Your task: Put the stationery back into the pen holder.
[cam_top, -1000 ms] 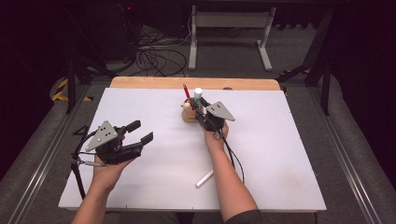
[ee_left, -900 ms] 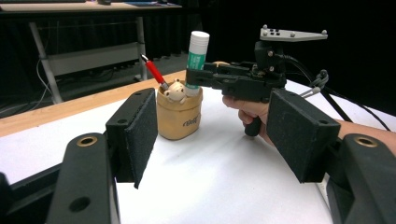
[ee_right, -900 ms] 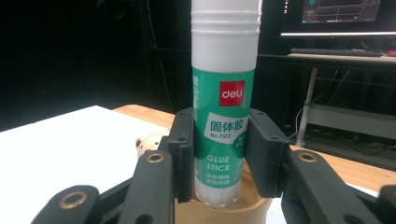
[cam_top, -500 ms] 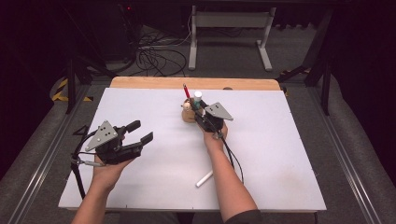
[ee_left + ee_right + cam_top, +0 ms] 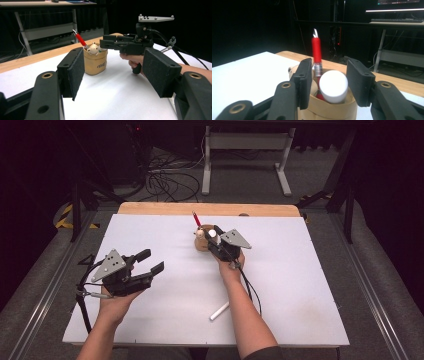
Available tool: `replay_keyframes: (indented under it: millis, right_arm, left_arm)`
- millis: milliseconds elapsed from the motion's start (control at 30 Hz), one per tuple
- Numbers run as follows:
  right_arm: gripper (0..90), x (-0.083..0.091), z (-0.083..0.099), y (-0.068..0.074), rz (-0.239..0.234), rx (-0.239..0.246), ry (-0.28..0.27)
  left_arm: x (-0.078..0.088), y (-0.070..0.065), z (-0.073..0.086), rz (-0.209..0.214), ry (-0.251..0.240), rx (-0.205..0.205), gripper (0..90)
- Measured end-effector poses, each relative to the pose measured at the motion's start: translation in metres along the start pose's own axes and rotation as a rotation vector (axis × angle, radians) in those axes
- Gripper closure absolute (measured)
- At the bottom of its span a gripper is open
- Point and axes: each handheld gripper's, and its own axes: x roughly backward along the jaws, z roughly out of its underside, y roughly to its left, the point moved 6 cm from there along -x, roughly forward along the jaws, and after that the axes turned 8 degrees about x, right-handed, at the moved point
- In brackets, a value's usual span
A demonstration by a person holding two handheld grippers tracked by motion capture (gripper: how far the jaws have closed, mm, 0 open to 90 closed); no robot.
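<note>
A white table (image 5: 310, 285) lies before me with a wooden strip along its far edge. Near that far edge stands a tan wooden cup (image 5: 202, 243) holding a red pen (image 5: 196, 219) and a small bear figure (image 5: 93, 49). My right gripper (image 5: 216, 240) sits over the cup; its jaws have just been opening, and a white cylinder (image 5: 333, 86) stands between them in the cup with a gap on each side. My left gripper (image 5: 150, 262) rests well apart at the left, jaws wide, empty. Another white cylinder (image 5: 219, 311) lies near my right forearm.
</note>
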Motion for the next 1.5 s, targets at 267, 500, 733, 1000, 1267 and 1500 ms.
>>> replay_keyframes:
  millis: [267, 500, 733, 1000, 1267, 1500]
  right_arm:
    - [49.4, 0.008, -0.008, 0.001, -0.023, 0.008, -0.012]
    - [38.7, 0.016, -0.018, 0.008, -0.053, 0.003, -0.011]
    - [29.1, 0.029, -0.032, 0.018, -0.093, -0.011, -0.017]
    - [25.5, 0.044, -0.049, 0.028, -0.128, 0.009, -0.052]
    - [24.6, 0.054, -0.057, 0.026, -0.134, 0.018, -0.062]
    - [22.8, 0.060, -0.058, 0.025, -0.132, 0.009, -0.062]
  left_arm:
    - [0.000, -0.001, 0.000, 0.007, -0.001, 0.007, 35.4]
    - [-0.001, -0.002, 0.000, 0.013, 0.000, 0.013, 34.9]
    - [-0.001, -0.002, 0.000, 0.015, -0.001, 0.013, 34.9]
    - [-0.002, -0.004, -0.002, 0.018, -0.006, 0.017, 34.8]
    - [-0.005, -0.005, -0.002, 0.021, -0.001, 0.017, 34.6]
    - [-0.008, -0.006, -0.004, 0.027, -0.003, 0.014, 34.4]
